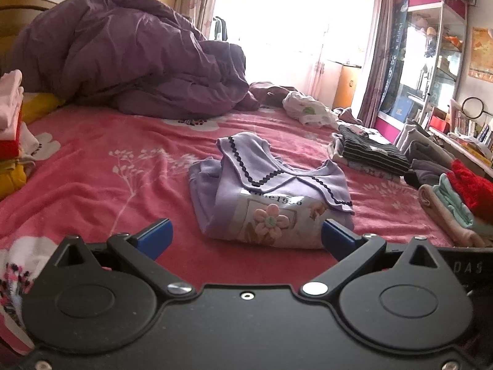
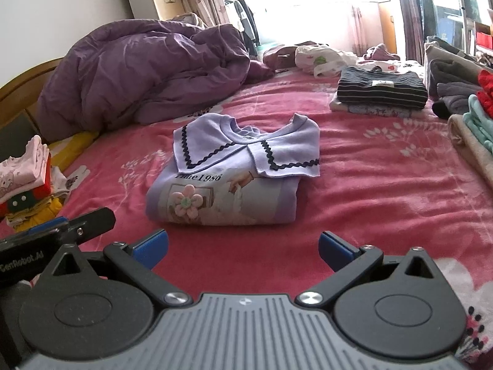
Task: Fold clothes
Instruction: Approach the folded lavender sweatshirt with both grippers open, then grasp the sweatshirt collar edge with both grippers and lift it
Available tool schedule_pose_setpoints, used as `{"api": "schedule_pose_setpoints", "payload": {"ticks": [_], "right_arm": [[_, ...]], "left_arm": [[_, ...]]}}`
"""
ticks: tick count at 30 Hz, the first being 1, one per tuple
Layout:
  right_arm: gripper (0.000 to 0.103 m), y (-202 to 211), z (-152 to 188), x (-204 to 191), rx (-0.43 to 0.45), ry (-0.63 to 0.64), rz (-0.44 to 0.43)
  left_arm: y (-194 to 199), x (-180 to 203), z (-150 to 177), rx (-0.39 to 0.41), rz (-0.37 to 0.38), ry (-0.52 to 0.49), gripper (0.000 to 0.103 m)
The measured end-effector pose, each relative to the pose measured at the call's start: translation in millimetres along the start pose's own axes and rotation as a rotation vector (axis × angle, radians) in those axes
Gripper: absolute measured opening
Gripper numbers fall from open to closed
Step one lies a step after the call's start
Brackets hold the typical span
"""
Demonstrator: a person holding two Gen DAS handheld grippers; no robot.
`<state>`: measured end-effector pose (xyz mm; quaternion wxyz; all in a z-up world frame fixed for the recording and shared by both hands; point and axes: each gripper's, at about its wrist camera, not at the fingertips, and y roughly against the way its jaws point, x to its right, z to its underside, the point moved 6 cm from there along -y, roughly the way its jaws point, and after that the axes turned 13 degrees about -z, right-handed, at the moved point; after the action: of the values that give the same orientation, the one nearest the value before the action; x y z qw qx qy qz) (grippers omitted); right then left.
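Since the lilac top point(image 2: 229, 178) lies folded mid-frame on the bed point(image 2: 385, 191), this garment looks done. Both the left gripper point(image 1: 246, 236) and right gripper point(image 2: 243, 245) hang spread and empty; next probably calls for stacking it.

Folded top point(image 2: 228, 182) mid-bed point(image 2: 385, 185), quilt point(image 2: 144, 71) behind

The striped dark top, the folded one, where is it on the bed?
The striped dark top lies folded on a small stack at the far right of the pink bedspread, beyond and right of the lilac sweatshirt, near a white printed garment.
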<state>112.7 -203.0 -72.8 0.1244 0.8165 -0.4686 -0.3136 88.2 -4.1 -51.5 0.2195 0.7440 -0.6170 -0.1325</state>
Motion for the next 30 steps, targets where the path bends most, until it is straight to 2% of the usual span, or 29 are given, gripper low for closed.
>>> {"api": "schedule_pose_setpoints", "payload": {"ticks": [7, 11, 17, 21, 27, 30], "right_arm": [[0.103, -14, -2, 13, -0.011, -0.017, -0.012], [0.103, -22, -5, 21, -0.017, -0.029, -0.033], [0.103, -41, -17, 34, -0.004, -0.034, -0.097], [0.103, -56, -27, 47, 0.007, -0.052, -0.131], [0.103, -72, -40, 70, 0.055, -0.131, -0.185], [0.103, -80, -48, 80, 0.069, -0.156, -0.209]], "left_arm": [[-15, 5, 2, -0.034, -0.01, 0.013, 0.103], [-25, 6, 4, -0.069, 0.01, 0.03, 0.103], [-48, 6, -6, -0.079, -0.014, 0.032, 0.103], [-67, 5, -16, -0.091, 0.033, 0.052, 0.103], [-97, 10, -32, -0.113, 0.054, -0.01, 0.103], [-116, 10, -42, -0.111, 0.076, -0.009, 0.103]]}}
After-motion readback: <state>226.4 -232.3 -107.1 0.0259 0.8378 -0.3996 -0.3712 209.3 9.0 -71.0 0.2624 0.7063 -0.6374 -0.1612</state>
